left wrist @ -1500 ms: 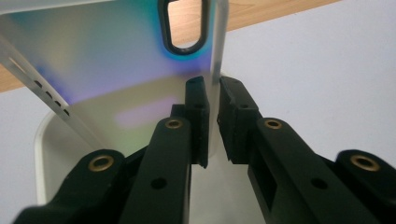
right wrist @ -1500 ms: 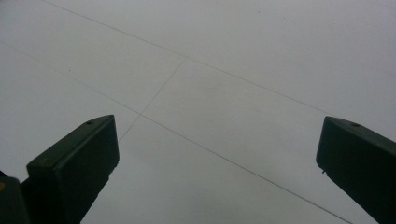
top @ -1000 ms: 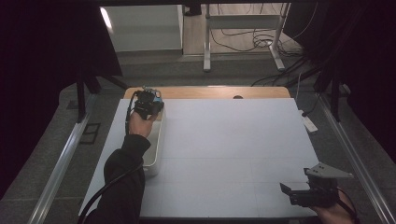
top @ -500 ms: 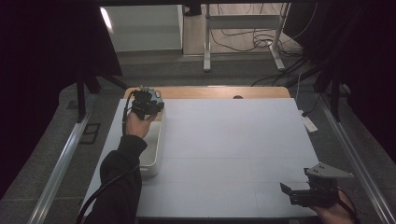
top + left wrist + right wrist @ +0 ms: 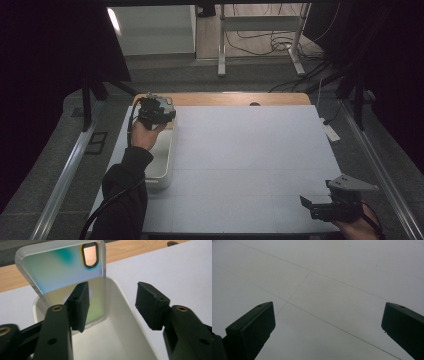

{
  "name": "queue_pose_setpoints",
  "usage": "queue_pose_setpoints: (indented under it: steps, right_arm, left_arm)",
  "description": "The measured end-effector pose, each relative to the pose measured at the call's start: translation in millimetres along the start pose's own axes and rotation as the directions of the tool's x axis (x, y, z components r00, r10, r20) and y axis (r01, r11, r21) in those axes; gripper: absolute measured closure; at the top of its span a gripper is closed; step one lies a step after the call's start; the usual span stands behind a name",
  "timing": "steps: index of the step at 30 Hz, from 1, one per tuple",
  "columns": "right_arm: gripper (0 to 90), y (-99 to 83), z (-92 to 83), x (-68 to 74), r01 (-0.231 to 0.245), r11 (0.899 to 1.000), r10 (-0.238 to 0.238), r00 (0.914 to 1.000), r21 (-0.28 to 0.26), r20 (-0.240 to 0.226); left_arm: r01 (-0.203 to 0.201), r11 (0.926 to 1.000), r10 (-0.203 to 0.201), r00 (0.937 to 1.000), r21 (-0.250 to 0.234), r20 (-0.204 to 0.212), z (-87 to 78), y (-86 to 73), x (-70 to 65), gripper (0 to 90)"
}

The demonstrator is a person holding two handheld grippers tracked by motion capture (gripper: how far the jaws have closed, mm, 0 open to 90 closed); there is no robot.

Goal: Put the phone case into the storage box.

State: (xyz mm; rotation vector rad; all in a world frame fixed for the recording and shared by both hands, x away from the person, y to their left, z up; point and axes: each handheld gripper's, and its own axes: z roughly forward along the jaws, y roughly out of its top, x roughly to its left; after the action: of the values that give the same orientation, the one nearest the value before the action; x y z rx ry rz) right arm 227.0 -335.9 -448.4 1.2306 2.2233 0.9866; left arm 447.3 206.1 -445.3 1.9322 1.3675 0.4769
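Nearest the person, at the front right corner of the white surface, the right tongs rest low over the bare sheet with their jaws spread wide — the right gripper view shows nothing between them but the faint grid lines of the surface.

Farther along the left edge sits a white rectangular tub, its long side running away from the person. A dark sleeve reaches up beside it, and the left hand holds the left tongs over the tub's far end.

In the left gripper view those tongs have just been opening and now stand apart. A phone case — clear-edged, with a shimmering blue-green back and a dark-rimmed camera cut-out near its top — stands tilted in the tub, its lower end down inside and its upper end leaning over the far wall. The case lies behind and against the left-hand jaw; the right-hand jaw is well clear of it, so the pads do not pinch it.

Beyond the tub a strip of pale wood borders the surface's far edge, and past that the high view shows grey floor with white metal legs and cables.
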Motion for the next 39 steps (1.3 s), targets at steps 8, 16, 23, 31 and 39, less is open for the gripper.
queue_pose_setpoints:
  steps: [8,16,23,31,39]
  right_arm:
    - [0.0,0.1,0.2,0.1,-0.003,1.0,0.003,1.0,0.0,-0.001]
    - [0.0,0.3,0.4,0.0,-0.003,1.0,0.003,1.0,0.005,-0.001]
    - [0.0,0.3,0.4,0.3,-0.002,1.0,0.002,1.0,0.006,-0.001]
    - [0.0,0.5,0.7,0.7,0.003,1.0,-0.003,1.0,0.009,-0.003]
    - [0.0,0.5,1.2,0.6,0.002,1.0,-0.002,1.0,0.01,-0.004]
  left_arm:
    - [-0.015,0.9999,0.015,0.9999,-0.002,0.007,-4.2,-3.0,-1.4,32.7]
    - [-0.027,0.9996,0.027,0.9985,-0.003,0.047,-8.4,-7.1,-4.6,21.4]
    - [-0.024,0.9997,0.025,0.996,-0.006,0.085,-13.1,-9.1,-8.3,12.0]
    - [-0.019,0.9996,0.021,0.9936,-0.02,0.111,-19.3,-14.1,-12.2,3.9]
    - [-0.037,0.9988,0.041,0.99,-0.032,0.135,-27.5,-17.9,-16.3,1.5]
